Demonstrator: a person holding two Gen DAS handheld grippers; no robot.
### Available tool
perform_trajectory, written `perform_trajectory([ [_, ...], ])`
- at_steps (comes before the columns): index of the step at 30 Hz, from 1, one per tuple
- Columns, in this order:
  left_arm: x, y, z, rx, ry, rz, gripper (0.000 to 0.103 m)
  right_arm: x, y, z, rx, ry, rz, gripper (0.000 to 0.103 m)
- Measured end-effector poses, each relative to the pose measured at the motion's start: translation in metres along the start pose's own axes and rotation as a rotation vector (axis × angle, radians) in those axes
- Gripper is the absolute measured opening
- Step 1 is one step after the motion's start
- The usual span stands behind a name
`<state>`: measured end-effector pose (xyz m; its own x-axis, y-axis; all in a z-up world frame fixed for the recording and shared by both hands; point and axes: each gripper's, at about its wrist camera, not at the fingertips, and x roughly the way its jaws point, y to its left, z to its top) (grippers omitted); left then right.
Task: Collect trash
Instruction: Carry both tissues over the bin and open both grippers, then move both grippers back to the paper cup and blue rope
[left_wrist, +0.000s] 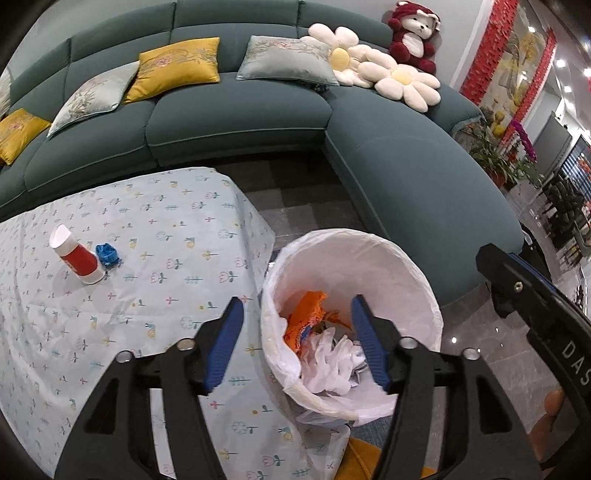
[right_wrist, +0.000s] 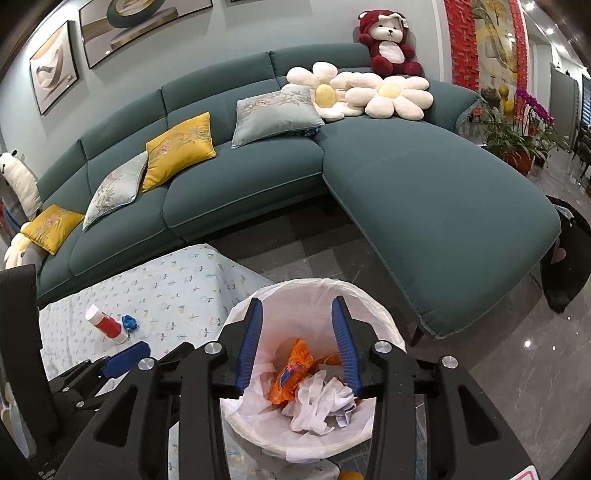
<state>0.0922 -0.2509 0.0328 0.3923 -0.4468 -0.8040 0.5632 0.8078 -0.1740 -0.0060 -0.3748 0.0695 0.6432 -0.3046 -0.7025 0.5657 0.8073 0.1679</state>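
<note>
A: Trash first, from the left: what remains on the desk?

B: Two pieces, well left of the bin: a red-and-white cup lying on its side, and a crumpled blue wrapper touching it on its right.

A: And the left gripper?

B: Its jaws stand apart with nothing between them. One finger hangs over the desk edge, the other over the bin mouth.

A: What's in the bin?

B: An orange wrapper and white paper, lying loose on the liner.

A: The right gripper?

B: Also apart and empty, both fingers over the bin opening, pointing down into it.

A: So the drop looks finished. What next?

B: I'd judge the next step is going back for the cup and the blue wrapper. To do it well, lift both grippers clear of the liner rim before swinging left, so the bag isn't snagged. The left gripper sits nearer, so it should take the cup across its narrow body, where a round thing won't roll away. The blue wrapper is small and soft; pinch it from above without dragging the cloth.
</note>
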Motion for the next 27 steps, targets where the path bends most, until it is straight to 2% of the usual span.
perform_trajectory([
  [4, -0.001, 0.011, -0.001, -0.013, 0.001, 0.014, 0.059, 0.001, 0.008, 0.000, -0.011, 0.005, 0.004, 0.039],
  [7, -0.003, 0.022, -0.001, -0.027, -0.002, 0.031, 0.064, 0.001, 0.015, -0.001, -0.024, 0.009, 0.013, 0.039],
  [13, -0.006, 0.047, 0.000, -0.069, -0.006, 0.067, 0.065, 0.005, 0.036, -0.001, -0.051, 0.018, 0.032, 0.039],
  [15, -0.008, 0.055, 0.000, -0.082, -0.010, 0.082, 0.072, 0.006, 0.044, -0.002, -0.062, 0.021, 0.038, 0.039],
  [22, -0.010, 0.084, -0.003, -0.133, -0.009, 0.117, 0.073, 0.014, 0.072, -0.007, -0.096, 0.041, 0.058, 0.039],
  [27, -0.009, 0.109, -0.007, -0.192, -0.004, 0.157, 0.080, 0.021, 0.092, -0.014, -0.117, 0.061, 0.070, 0.039],
])
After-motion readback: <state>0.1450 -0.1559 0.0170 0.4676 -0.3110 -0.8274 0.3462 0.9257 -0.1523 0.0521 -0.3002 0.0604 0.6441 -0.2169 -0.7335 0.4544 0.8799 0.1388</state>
